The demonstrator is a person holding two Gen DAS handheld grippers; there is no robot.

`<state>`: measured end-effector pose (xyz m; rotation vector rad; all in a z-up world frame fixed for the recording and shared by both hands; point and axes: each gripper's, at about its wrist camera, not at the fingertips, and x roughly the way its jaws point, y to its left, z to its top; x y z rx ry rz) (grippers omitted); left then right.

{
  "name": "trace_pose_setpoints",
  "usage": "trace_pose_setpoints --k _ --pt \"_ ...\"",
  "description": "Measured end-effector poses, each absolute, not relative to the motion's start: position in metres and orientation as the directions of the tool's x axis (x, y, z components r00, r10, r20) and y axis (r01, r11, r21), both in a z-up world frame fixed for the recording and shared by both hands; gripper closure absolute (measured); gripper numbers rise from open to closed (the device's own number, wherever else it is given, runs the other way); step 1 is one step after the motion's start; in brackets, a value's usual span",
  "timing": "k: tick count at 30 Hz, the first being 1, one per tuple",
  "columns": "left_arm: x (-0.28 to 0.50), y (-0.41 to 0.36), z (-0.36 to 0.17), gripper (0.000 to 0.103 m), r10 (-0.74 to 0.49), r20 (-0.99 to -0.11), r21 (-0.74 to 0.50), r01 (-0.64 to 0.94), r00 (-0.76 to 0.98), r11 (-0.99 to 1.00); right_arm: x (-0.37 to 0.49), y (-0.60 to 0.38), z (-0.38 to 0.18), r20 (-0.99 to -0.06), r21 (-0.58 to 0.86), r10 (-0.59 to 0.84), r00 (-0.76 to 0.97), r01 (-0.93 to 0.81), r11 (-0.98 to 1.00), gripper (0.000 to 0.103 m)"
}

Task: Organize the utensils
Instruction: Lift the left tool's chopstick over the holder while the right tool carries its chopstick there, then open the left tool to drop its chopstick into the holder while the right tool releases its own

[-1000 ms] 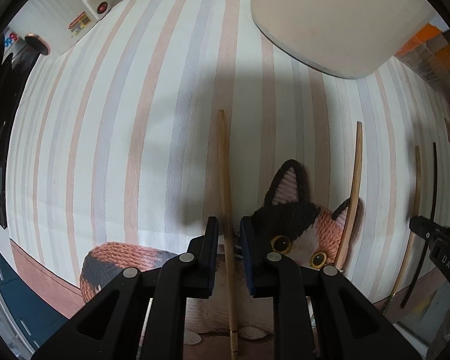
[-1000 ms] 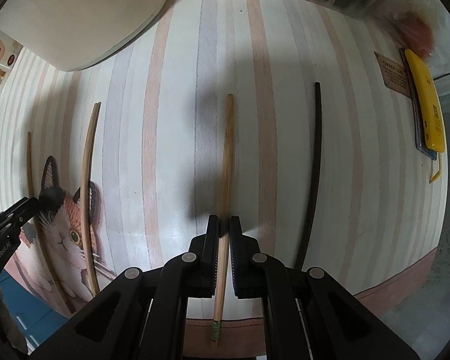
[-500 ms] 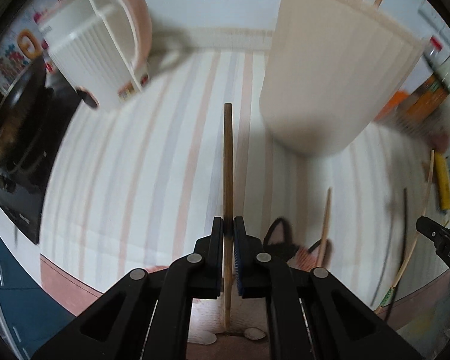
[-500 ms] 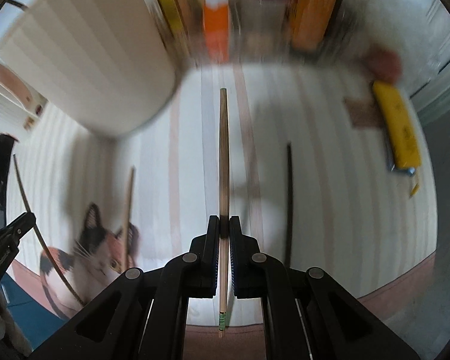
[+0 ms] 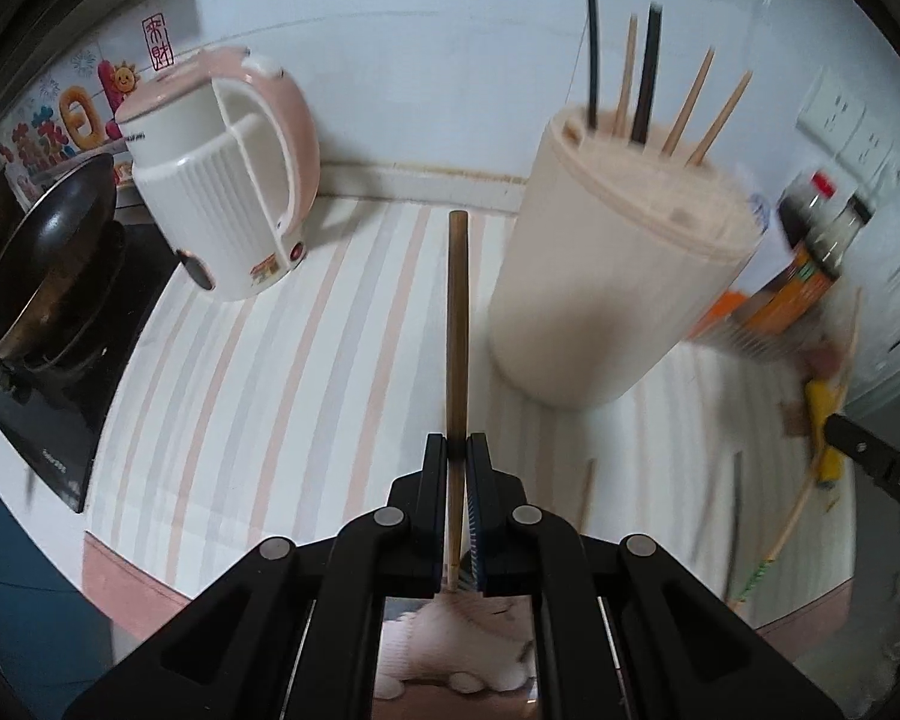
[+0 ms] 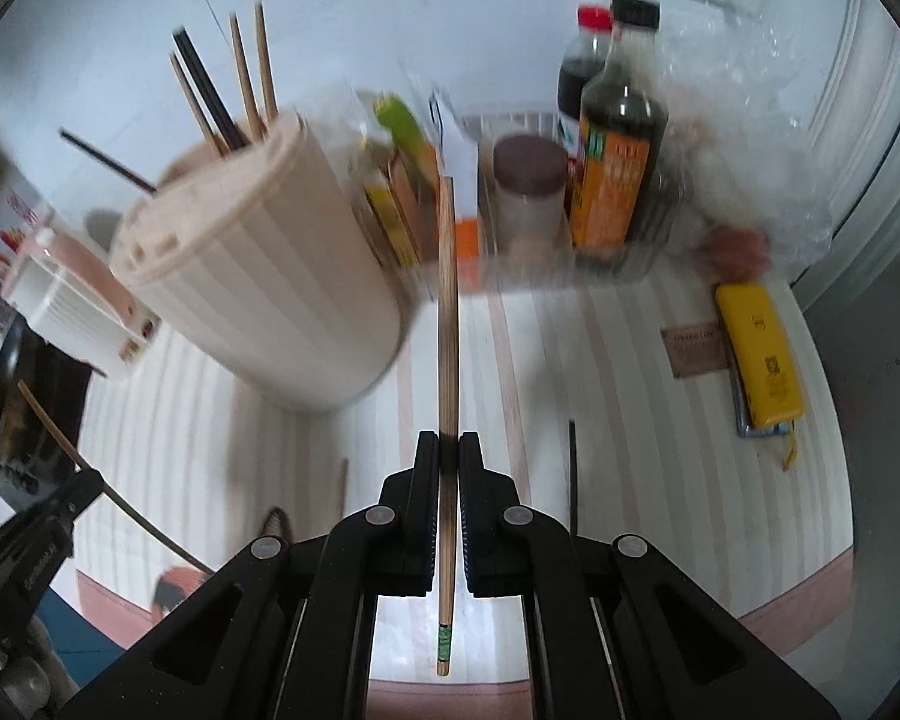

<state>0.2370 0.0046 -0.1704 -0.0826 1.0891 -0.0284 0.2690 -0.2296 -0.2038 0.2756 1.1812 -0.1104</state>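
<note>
Chopstick (image 5: 456, 324) clamped between left gripper (image 5: 456, 450) jaws, pointing forward.

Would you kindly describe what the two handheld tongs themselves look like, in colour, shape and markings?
Both the left tongs and the right tongs are matte black plastic. Each has two angular, cut-out arms joined by silver round rivets, narrowing to flat parallel fingers with bluish ribbed pads inside. White embossed lettering shows on each body seen from the other camera. No cables or sleeves are visible.

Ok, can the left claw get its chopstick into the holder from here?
Probably yes. The left claw grips its chopstick, and the holder stands just ahead to its right with nothing between; its lidded top still needs an open slot.
</note>
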Motion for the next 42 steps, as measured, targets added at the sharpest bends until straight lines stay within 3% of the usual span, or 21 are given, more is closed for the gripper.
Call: trace_pose_setpoints --k 12,26,34,42 --pt "0.254 -0.002 -0.085 0.099 -0.186 -0.787 -0.211 0.027 0.588 0.977 0.3 -0.234 -0.139 -0.859 0.206 0.077 0.507 0.204 0.957 0.097" --pt "0.311 -0.027 0.019 0.099 -0.216 -0.641 -0.247 0.069 0.737 0.967 0.389 -0.246 -0.059 -0.735 0.3 0.097 0.671 0.193 0.934 0.097" --pt "0.375 -0.037 0.002 0.099 -0.167 -0.657 -0.213 0.031 0.735 0.976 0.444 -0.239 -0.071 -0.664 0.382 0.118 0.738 0.199 0.902 0.097" --pt "0.42 -0.03 -0.056 0.099 -0.16 -0.765 -0.201 0.005 0.624 0.98 0.478 -0.215 -0.11 -0.685 0.328 0.124 0.718 0.153 0.932 0.097"
